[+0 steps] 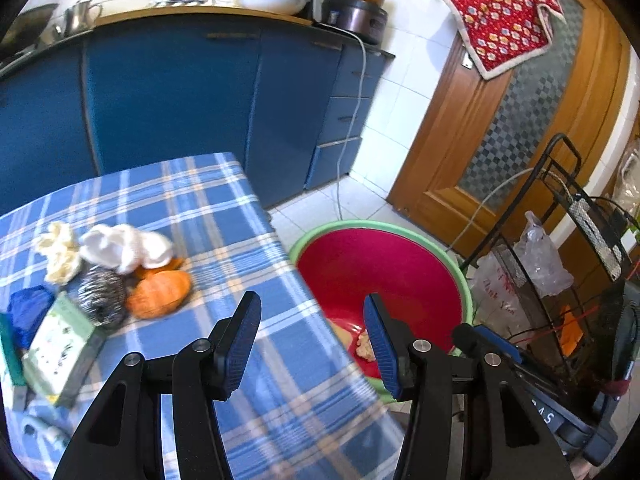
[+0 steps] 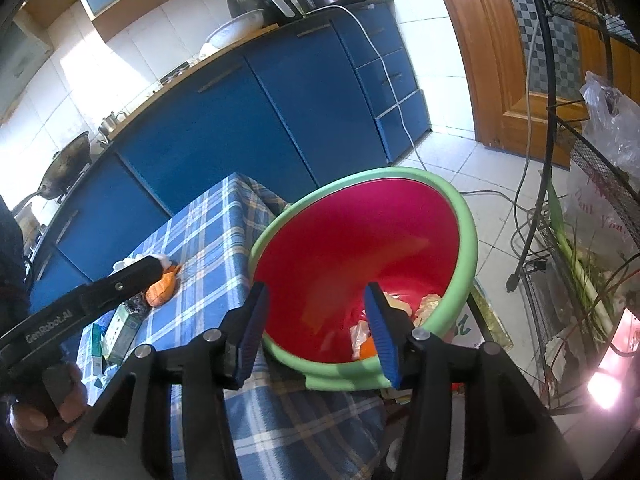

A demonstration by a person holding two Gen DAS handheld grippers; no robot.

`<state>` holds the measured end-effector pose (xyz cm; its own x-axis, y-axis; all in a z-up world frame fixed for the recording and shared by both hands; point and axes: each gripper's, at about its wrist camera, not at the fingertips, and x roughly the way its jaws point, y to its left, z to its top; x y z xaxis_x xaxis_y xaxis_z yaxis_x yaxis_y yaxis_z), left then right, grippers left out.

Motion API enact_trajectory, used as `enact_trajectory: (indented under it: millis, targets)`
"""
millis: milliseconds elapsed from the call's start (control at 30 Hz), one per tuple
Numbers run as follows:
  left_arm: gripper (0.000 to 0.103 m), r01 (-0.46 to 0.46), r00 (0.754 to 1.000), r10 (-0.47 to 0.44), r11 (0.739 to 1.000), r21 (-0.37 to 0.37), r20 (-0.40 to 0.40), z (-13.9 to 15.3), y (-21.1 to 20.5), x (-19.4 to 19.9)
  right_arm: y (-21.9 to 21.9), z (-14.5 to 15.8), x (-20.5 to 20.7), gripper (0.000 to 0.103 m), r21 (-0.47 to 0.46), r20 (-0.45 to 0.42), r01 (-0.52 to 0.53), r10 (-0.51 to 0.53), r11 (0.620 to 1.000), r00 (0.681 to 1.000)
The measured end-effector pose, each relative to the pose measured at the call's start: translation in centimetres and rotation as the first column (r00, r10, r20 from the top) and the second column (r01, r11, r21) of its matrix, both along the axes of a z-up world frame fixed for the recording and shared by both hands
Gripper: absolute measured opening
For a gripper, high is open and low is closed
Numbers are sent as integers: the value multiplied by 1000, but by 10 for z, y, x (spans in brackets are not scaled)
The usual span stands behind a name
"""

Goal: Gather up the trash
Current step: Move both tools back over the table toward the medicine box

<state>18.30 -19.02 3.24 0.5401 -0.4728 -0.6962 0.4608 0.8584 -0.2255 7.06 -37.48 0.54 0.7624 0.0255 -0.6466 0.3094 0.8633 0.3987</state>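
Observation:
A red basin with a green rim [image 2: 460, 208] stands beside the table, with crumpled scraps [image 2: 428, 304] and an orange piece [image 2: 366, 350] lying in its bottom. My right gripper [image 2: 316, 296] hangs open over the basin's near edge with nothing between its fingers. My left gripper [image 1: 312, 308] is open and bare above the table's right edge, where the basin rim [image 1: 360, 225] shows beyond it. Left of it on the blue plaid cloth [image 1: 224, 216] lie white tissue [image 1: 128, 246], cream crumpled paper [image 1: 60, 252], orange peel [image 1: 160, 294], a steel scourer [image 1: 100, 294] and a green-white box [image 1: 60, 344].
Blue kitchen cabinets [image 1: 172, 100] stand behind the table. A black wire rack [image 1: 580, 240] with plastic bags stands right of the basin, and cables trail over the tiled floor [image 2: 496, 200]. A wooden door [image 1: 520, 128] is at the back right. A hand [image 2: 40, 412] holds the left gripper's handle.

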Motion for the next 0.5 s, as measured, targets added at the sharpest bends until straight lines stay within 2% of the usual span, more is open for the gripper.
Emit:
enact_trajectory:
  millis: [333, 500]
  targets:
    - [55, -105, 995, 105, 994, 24, -4, 12, 56, -6, 17, 9, 2, 55, -7, -1, -32, 32, 999, 999]
    - [56, -185, 983, 184, 981, 51, 13, 21, 94, -7, 26, 10, 3, 55, -23, -18, -62, 61, 998, 998]
